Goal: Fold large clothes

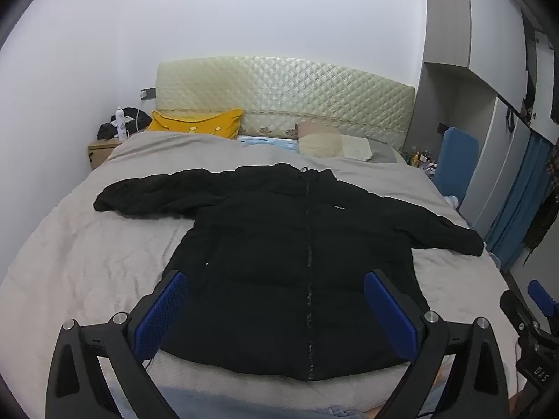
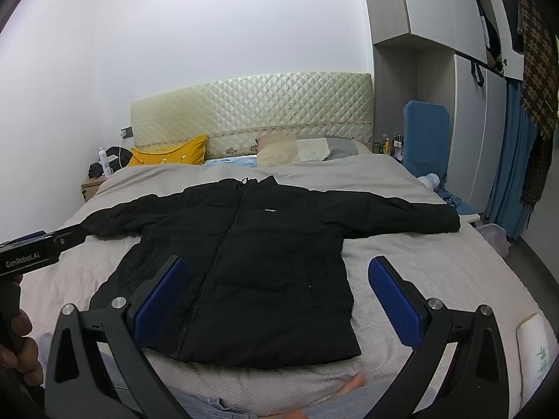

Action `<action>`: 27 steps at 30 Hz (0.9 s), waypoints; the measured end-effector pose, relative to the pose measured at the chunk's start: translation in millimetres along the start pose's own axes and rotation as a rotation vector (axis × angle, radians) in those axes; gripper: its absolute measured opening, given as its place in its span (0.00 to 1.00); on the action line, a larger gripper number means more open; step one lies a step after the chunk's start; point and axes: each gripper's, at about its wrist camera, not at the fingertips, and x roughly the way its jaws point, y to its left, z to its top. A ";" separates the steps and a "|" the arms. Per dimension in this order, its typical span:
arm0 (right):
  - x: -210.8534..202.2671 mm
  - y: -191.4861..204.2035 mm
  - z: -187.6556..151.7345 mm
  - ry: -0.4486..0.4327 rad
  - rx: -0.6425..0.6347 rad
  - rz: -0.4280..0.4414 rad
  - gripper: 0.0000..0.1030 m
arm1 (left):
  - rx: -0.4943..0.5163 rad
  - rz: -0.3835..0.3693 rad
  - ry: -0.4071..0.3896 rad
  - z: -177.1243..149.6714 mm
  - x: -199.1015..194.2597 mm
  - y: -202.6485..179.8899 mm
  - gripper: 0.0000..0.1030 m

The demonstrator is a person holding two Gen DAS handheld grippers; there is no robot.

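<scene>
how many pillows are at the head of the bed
3, as far as shows: a yellow pillow on the left, a beige pillow right of centre, and a grey pillow partly under its right side. Others may be hidden behind them.

Both wrist views at bed (image 1: 87,244) foot, facing headboard (image 1: 279,97); share jacket (image 1: 279,262).

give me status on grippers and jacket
Left gripper open, empty. Right gripper open, empty. Jacket flat on bed, zipped, sleeves spread, unfolded. Nothing on it.
</scene>
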 end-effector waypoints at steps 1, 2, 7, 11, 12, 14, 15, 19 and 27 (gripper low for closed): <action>-0.1 -0.2 0.0 -0.004 0.007 0.001 1.00 | -0.007 -0.009 -0.026 -2.9 -4.7 4.4 0.99; -0.2 -0.1 0.1 -0.004 0.005 0.001 1.00 | -0.005 -0.010 -0.025 -3.9 -5.9 6.8 0.99; 0.7 0.2 0.4 0.001 -0.002 0.000 1.00 | 0.011 0.021 -0.020 -4.6 0.6 4.1 0.99; 1.4 0.2 -0.6 -0.002 -0.002 -0.004 1.00 | 0.020 0.026 -0.009 -1.4 -2.5 0.5 0.99; 2.1 0.0 -1.1 0.000 0.001 -0.005 1.00 | 0.020 0.025 -0.007 -0.1 -3.0 0.2 0.99; 1.9 -2.2 -0.2 0.003 0.000 -0.005 1.00 | 0.020 0.025 -0.005 1.0 -2.8 0.5 0.99; 0.5 -1.6 0.6 0.004 0.000 -0.006 1.00 | 0.020 0.023 -0.004 1.2 -2.5 -0.2 0.99; 0.9 0.2 0.1 0.004 -0.002 -0.007 1.00 | 0.019 0.017 0.001 1.8 -0.5 0.5 0.99; 2.2 3.5 3.3 0.006 -0.003 -0.007 1.00 | 0.005 0.024 -0.003 1.1 0.8 1.5 0.99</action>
